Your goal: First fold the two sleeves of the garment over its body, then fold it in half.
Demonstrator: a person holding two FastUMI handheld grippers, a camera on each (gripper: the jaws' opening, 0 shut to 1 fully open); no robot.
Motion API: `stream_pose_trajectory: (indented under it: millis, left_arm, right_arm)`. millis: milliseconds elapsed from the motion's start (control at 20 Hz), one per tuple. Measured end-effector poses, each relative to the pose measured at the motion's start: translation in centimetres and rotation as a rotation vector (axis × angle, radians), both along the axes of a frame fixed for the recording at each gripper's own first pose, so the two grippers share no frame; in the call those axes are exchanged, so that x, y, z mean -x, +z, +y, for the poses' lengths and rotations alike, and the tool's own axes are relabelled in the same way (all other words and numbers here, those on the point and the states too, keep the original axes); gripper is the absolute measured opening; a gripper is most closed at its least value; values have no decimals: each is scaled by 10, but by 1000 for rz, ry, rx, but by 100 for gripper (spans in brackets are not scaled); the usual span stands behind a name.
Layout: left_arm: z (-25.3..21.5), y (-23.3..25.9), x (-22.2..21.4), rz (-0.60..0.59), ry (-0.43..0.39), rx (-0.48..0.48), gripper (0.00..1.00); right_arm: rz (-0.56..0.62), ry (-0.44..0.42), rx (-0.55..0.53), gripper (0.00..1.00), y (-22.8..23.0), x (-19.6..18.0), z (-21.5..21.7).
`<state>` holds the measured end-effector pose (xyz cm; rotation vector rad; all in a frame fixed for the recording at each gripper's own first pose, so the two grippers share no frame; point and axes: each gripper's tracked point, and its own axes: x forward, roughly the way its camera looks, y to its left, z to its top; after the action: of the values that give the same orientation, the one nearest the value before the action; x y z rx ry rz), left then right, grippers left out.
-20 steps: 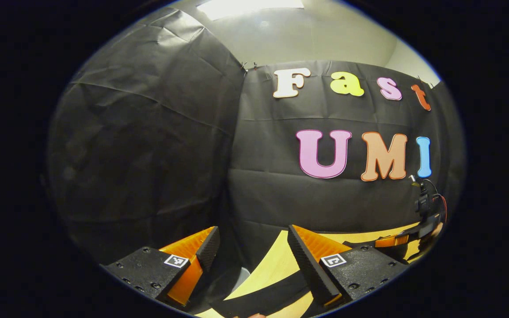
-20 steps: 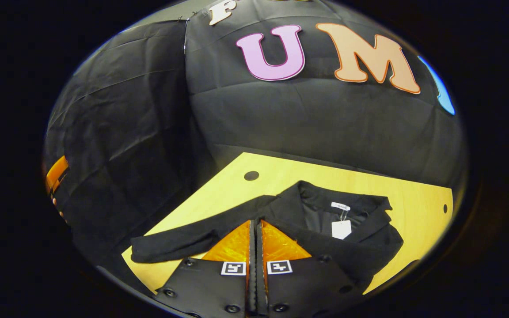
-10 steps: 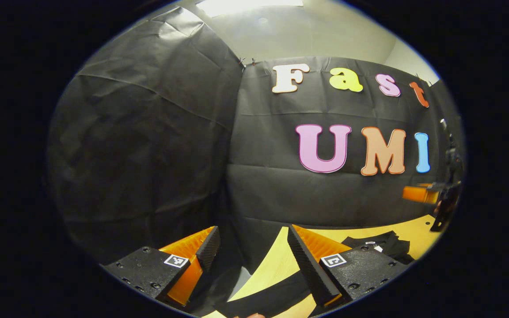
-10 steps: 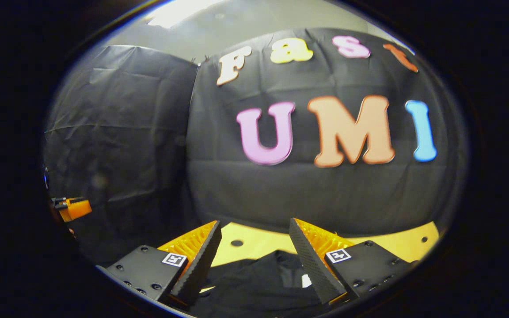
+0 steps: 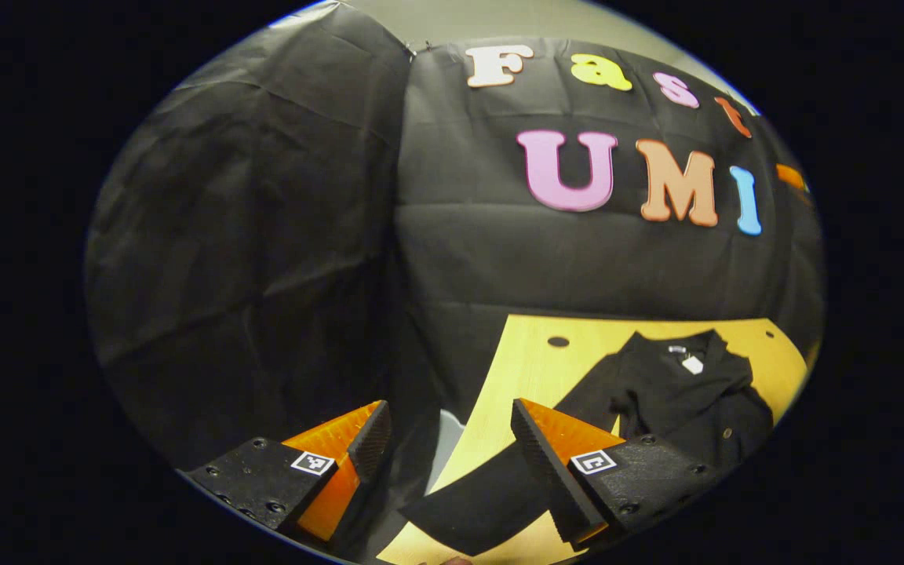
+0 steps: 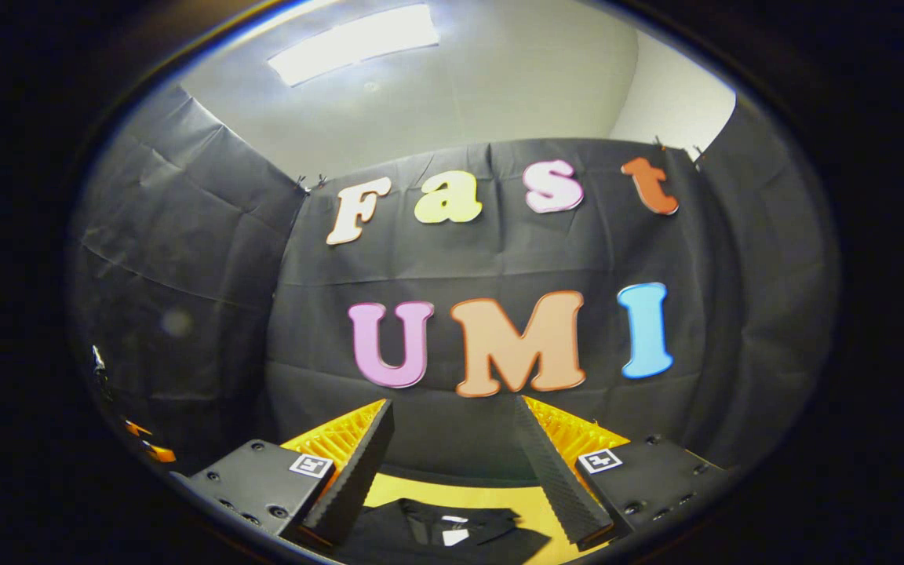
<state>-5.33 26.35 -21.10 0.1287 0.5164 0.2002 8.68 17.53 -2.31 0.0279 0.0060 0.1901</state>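
The black garment [image 5: 679,400] lies on the yellow wooden table [image 5: 530,369], collar and white tag at the far end. One sleeve [image 5: 483,498] stretches across the table toward my left gripper [image 5: 452,447], which is open above the sleeve's cuff end with nothing between its fingers. The other side of the garment looks folded in over the body. My right gripper [image 6: 456,463] is open and raised, pointing at the booth wall; the garment's collar [image 6: 444,534] shows low between its fingers, well below them.
The table [image 6: 515,502] has a small round hole [image 5: 558,341] near its far edge. Its left edge runs close under my left gripper, with a grey patch [image 5: 448,439] beyond it. Black cloth walls close in the back and left.
My right gripper, shut low over the garment a second ago, has opened, risen and tilted up toward the wall. The left gripper view has tipped down, bringing the table and garment into sight.
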Motion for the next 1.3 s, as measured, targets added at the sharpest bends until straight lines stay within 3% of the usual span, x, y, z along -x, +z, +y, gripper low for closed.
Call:
stream_pose_trajectory:
  millis: [100, 150, 250, 300, 400, 450, 500, 800, 1050, 1300]
  left_arm:
    - [4, -33, 15, 89, 8, 15, 94]
    - [5, -45, 18, 114, 13, 15, 94]
    - [10, -63, 22, 149, 15, 20, 94]
    - [10, -72, 26, 169, 14, 26, 94]
    - [17, -92, 34, 217, 19, 38, 94]
    - [19, -102, 36, 245, 27, 42, 94]
    - [21, -113, 41, 275, 33, 47, 94]
    - [20, -156, 58, 406, 5, 76, 95]
    - [22, -159, 55, 368, 20, 140, 94]
    - [26, -160, 57, 396, 42, 210, 83]
  right_arm:
    - [-9, -31, 21, 94, 3, 5, -10]
    - [-6, -40, 28, 99, 2, 8, -13]
    - [11, -44, 28, 94, -1, 13, -12]
    - [6, -42, 24, 99, 2, 15, -10]
    - [-9, -58, 38, 94, 6, 17, -12]
    - [-13, -61, 44, 99, 7, 18, -12]
    - [-11, -62, 45, 94, 8, 17, -10]
    - [12, -91, -2, 95, 13, 16, -12]
    - [26, -104, 36, 95, 18, 18, -11]
    - [19, -99, 68, 97, 28, 22, -5]
